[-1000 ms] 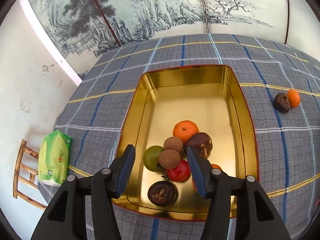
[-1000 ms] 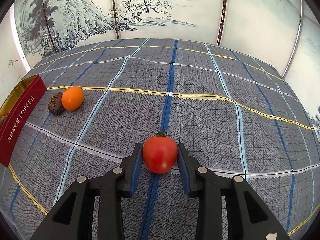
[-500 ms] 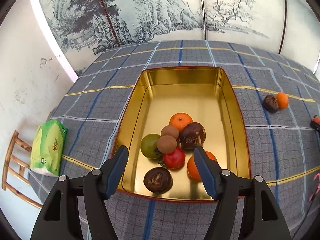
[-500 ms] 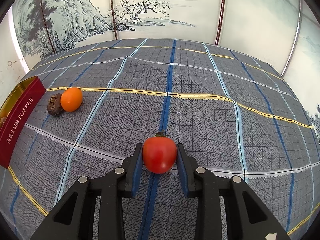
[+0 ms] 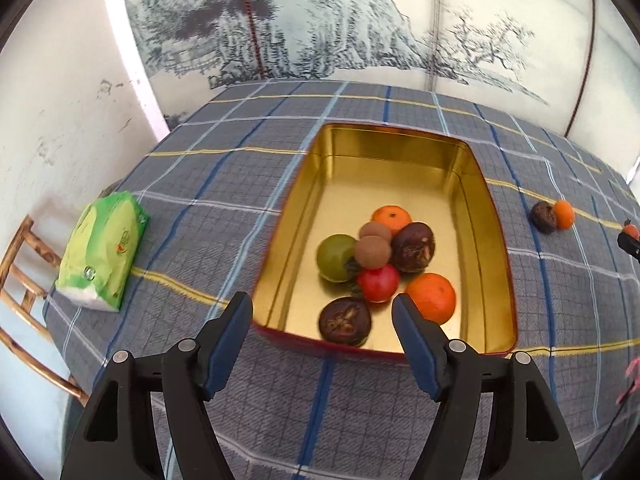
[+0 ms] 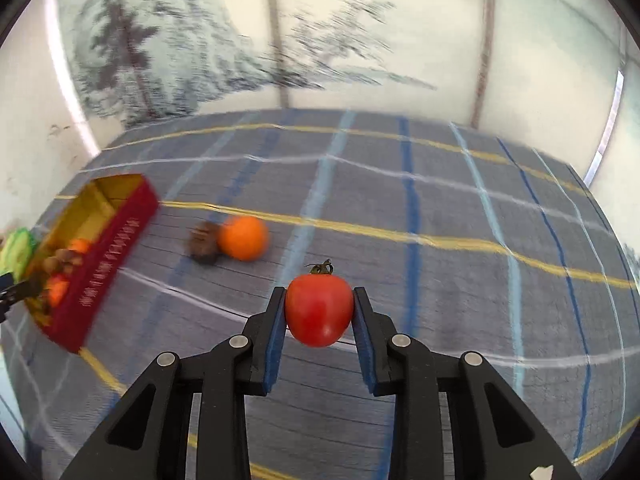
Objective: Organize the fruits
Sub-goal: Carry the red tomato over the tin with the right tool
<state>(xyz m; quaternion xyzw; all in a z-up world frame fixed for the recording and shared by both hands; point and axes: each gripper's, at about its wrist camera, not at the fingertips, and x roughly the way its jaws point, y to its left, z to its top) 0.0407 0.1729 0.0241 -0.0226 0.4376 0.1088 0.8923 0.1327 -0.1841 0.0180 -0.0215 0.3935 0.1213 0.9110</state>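
A gold tin [image 5: 460, 160] with red outer walls holds several fruits: a green one [image 5: 335, 257], oranges [image 5: 433, 297], a red tomato [image 5: 377, 282] and dark brown ones. My left gripper [image 5: 322, 314] is open and empty, above the tin's near rim. My right gripper [image 6: 319, 310] is shut on a red tomato [image 6: 319, 309] and holds it above the cloth. An orange [image 6: 243, 237] touching a dark fruit [image 6: 204, 243] lies on the cloth between the tomato and the tin [image 6: 108, 256]. That pair also shows in the left wrist view [image 5: 553, 215].
A green tissue pack [image 5: 103, 250] lies at the table's left edge, over a wooden chair [image 5: 20, 264]. The checked blue-grey cloth [image 6: 440, 264] covers the table. Painted screen panels stand behind it.
My left gripper has drawn back from inside the tin to its near rim and opened wider. My right gripper has lifted the tomato and swung left toward the tin.
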